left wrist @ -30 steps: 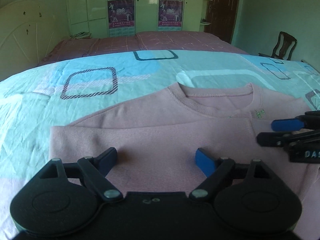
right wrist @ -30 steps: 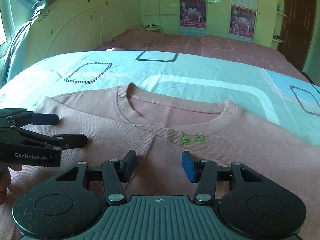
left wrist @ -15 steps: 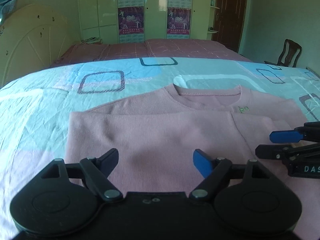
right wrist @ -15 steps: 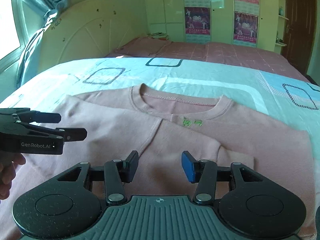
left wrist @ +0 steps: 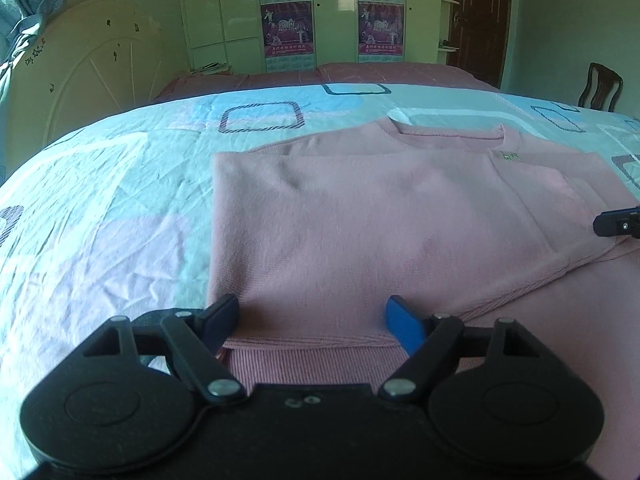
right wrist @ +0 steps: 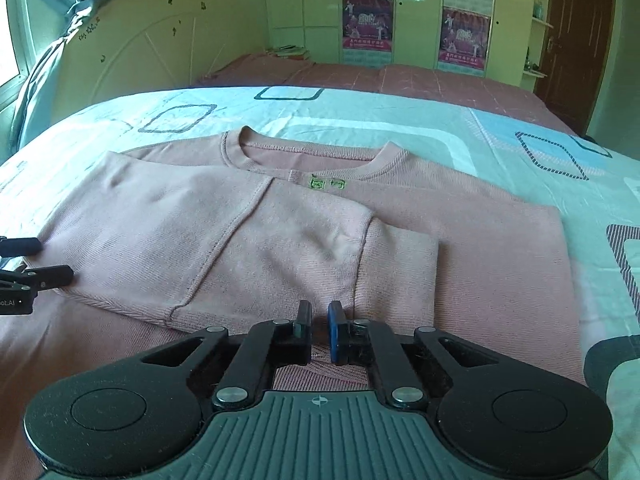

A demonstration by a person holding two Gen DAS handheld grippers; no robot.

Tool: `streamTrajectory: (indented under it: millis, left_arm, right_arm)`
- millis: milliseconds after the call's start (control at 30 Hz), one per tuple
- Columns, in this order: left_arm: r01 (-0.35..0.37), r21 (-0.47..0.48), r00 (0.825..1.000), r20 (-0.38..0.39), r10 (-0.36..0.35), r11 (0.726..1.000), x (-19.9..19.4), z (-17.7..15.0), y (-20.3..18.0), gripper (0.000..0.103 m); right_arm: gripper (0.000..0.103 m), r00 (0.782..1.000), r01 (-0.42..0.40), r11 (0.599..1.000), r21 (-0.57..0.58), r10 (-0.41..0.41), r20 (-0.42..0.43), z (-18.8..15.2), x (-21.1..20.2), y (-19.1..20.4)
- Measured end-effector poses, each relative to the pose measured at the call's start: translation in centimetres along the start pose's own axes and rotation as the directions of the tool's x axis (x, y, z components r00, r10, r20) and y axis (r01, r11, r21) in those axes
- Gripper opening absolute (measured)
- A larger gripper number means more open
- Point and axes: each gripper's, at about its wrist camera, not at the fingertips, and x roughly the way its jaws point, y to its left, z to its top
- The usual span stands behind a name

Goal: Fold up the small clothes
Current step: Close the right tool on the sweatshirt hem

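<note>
A pink sweatshirt (left wrist: 360,220) lies flat on the bed, neck away from me, with its sleeves folded over the body; it also shows in the right wrist view (right wrist: 280,240). My left gripper (left wrist: 312,316) is open and empty, its jaws spread over the sweatshirt's near left edge. My right gripper (right wrist: 319,328) has its jaws nearly together at the near edge of the folded sleeve cuff (right wrist: 396,272); I cannot tell whether fabric is pinched between them. The left gripper's fingers (right wrist: 48,274) show at the left edge of the right wrist view.
The bed has a light blue sheet (left wrist: 100,208) with square patterns, also seen in the right wrist view (right wrist: 520,152). A maroon bedspread (left wrist: 360,74) lies beyond. A white headboard (left wrist: 92,84) stands at left, a wooden chair (left wrist: 600,86) at right, and a wardrobe with posters (right wrist: 368,24) behind.
Both grippers have pulled back toward the sweatshirt's near hem. The right gripper's jaws have closed from wide open to nearly together. The left gripper stays open.
</note>
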Motion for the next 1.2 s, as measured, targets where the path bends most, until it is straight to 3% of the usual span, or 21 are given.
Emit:
streamTrajectory:
  millis: [33,100,300,467,500,600,1200]
  left_arm:
    - [0.000,0.001,1.000,0.000,0.000,1.000,0.0,0.0,0.0,0.080]
    - [0.006,-0.003,1.000,-0.001,-0.006,1.000,0.1,-0.1,0.1,0.080]
    - [0.039,-0.018,0.999,0.000,-0.039,0.999,-0.4,-0.3,0.8,0.078]
    - [0.037,0.039,0.999,0.000,-0.037,0.999,-1.3,-1.1,0.8,0.079]
    - [0.039,0.041,0.999,0.000,-0.039,0.998,-1.2,-1.4,0.8,0.080]
    - [0.037,0.045,0.999,0.011,-0.037,0.998,-1.0,-1.7,0.5,0.081]
    - [0.045,0.026,0.999,0.000,-0.045,0.999,-1.1,-2.1,0.5,0.082]
  right_arm:
    - [0.008,1.000,0.015,1.000,-0.005,-0.015,0.011,-0.1,-0.3,0.0]
    - [0.007,0.998,0.051,0.999,-0.007,-0.051,-0.047,-0.8,0.7,-0.7]
    - [0.008,0.998,0.040,0.999,0.014,-0.040,-0.042,-0.9,0.3,-1.1]
    - [0.008,0.998,0.042,0.997,0.061,-0.046,0.050,-1.1,-2.4,-1.4]
    - [0.008,0.997,0.056,0.997,0.059,-0.058,0.048,-1.3,-2.3,-1.5]
    - [0.007,0.995,0.081,0.995,0.065,-0.077,-0.065,-2.3,-0.1,-2.3]
    - [0.007,0.992,0.118,0.990,0.080,-0.113,-0.062,-2.4,-0.1,-1.9]
